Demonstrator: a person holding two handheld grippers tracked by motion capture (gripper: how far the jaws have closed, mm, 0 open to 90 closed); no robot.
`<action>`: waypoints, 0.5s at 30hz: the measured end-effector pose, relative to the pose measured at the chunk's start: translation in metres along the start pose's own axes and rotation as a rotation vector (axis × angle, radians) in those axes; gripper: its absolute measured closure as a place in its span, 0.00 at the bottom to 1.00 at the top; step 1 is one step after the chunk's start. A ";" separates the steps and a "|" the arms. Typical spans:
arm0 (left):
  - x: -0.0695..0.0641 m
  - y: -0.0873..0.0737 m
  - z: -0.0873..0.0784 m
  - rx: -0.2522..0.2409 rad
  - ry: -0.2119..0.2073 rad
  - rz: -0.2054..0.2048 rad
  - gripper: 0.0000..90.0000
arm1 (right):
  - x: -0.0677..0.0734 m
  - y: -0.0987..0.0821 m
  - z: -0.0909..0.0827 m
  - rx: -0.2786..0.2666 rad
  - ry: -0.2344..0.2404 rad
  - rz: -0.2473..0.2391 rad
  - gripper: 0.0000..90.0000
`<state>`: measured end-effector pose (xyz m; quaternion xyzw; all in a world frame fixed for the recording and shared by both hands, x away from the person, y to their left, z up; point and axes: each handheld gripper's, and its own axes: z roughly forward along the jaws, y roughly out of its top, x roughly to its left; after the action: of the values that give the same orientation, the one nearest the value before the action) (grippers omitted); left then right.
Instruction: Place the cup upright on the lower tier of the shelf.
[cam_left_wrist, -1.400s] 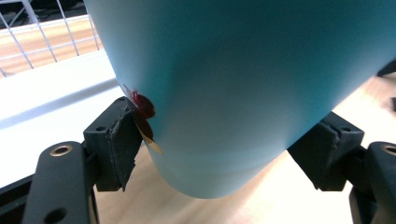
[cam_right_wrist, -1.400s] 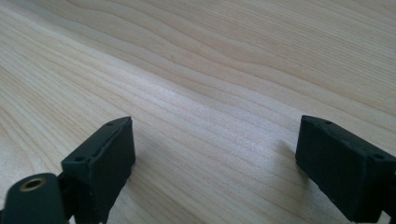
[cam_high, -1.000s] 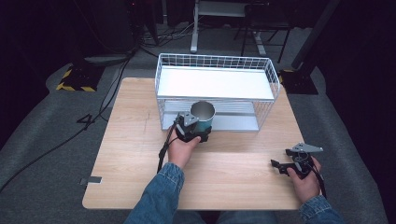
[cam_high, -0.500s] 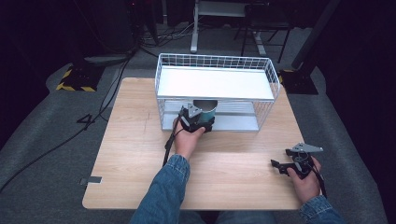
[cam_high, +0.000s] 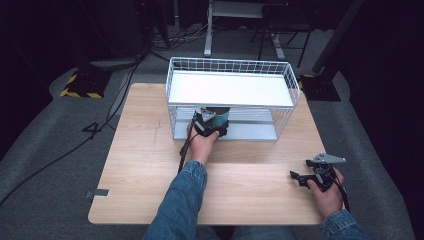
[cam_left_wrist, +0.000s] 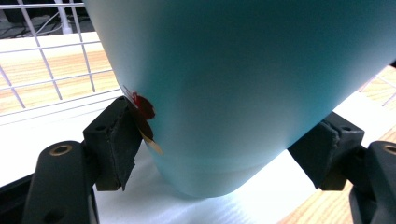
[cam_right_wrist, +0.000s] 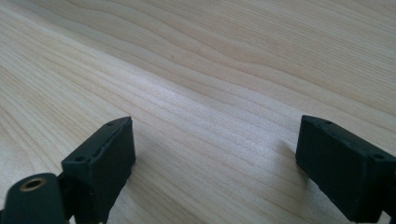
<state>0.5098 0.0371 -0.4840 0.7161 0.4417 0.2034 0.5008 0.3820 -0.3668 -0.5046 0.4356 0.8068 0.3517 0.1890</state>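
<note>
Light wooden table (cam_high: 145, 165) under dim studio surroundings, white wire rack (cam_high: 232, 90) at its far side. Left gripper (cam_high: 210, 129) clamped on teal cup (cam_left_wrist: 243, 93) inside rack's lower shelf. Right gripper (cam_high: 312, 178) low over bare wood near right edge, jaws spread wide, holding nothing.

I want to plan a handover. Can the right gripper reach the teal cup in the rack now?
Probably not easily: the teal cup sits under the wire rack's shelf, the left gripper shut on it, blocking the open front.
</note>
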 end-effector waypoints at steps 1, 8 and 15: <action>-0.002 -0.001 0.001 0.005 0.028 -0.027 0.27 | 0.000 0.000 0.000 0.000 0.000 0.000 0.14; -0.003 -0.003 0.012 0.045 0.021 -0.001 0.27 | 0.000 0.000 0.000 0.000 0.000 0.000 0.14; -0.005 -0.004 0.019 0.062 0.019 -0.019 0.26 | 0.000 0.000 0.000 0.000 -0.002 -0.001 0.14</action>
<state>0.5192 0.0238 -0.4948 0.7250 0.4594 0.1915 0.4761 0.3819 -0.3668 -0.5045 0.4357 0.8068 0.3511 0.1898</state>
